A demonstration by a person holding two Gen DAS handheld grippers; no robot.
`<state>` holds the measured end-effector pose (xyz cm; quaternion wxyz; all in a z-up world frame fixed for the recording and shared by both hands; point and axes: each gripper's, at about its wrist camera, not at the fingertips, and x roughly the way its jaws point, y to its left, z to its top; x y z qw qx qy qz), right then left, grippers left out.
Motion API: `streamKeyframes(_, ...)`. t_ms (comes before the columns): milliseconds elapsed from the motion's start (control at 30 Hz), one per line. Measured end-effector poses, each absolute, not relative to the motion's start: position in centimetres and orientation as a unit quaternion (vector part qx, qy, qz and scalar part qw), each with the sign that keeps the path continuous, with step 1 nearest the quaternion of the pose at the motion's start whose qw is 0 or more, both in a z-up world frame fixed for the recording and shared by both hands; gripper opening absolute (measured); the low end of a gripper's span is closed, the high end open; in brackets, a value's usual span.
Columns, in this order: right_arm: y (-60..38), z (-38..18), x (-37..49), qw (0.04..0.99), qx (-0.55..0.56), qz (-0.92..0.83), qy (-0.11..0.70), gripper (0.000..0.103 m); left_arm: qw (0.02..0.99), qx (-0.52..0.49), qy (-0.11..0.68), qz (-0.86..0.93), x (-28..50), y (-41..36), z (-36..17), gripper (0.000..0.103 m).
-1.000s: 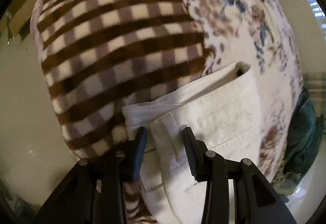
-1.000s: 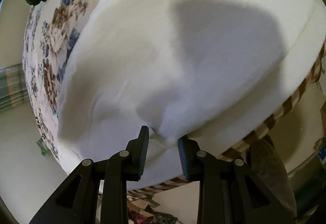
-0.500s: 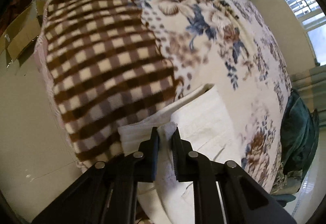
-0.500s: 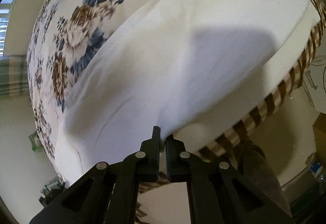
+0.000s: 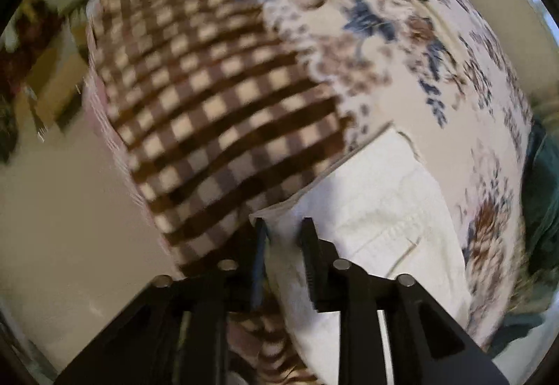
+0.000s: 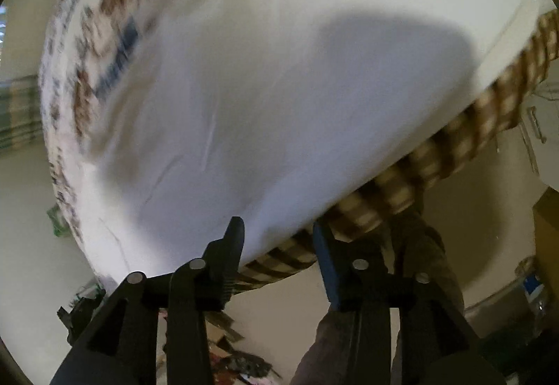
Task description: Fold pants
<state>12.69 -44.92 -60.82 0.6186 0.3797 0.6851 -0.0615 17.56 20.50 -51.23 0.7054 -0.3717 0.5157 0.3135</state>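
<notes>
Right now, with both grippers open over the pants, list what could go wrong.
1. The pants reach the bed edge by the right gripper; a tug could slide them off.
2. The left gripper straddles the waistband corner over the checked blanket; closing low may pinch blanket too.
3. Both views are blurred by motion, so either grasp may land off target.
</notes>
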Motion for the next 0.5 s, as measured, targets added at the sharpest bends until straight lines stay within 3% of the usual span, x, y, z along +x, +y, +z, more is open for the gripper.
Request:
streamKeyframes(67,-48.2,-59.0,11.9,0.637,0.384,-0.084,0.663,0.044,0.730,-0.336,0.511,0.305,18.4,18.7,-48.9,0.031)
streamKeyframes(200,-57.0,-56.1,10.6,0.665,0.403,-0.171,0.605,0.044,0.779,-0.256,0.506,0.268,21.2,12.5,-45.2,0.066)
streamKeyframes(333,-67.5,-55.4,9.8,0.674,0.427,-0.261,0.544,0.044,0.802,-0.203,0.529,0.189,25.4,3.9,-45.0,0.067)
streamKeyframes(500,-75.9,-58.1,11.1,0.668,0.449,-0.296,0.514,0.044,0.786,-0.155,0.592,0.093,29.2,-7.7,-49.0,0.067)
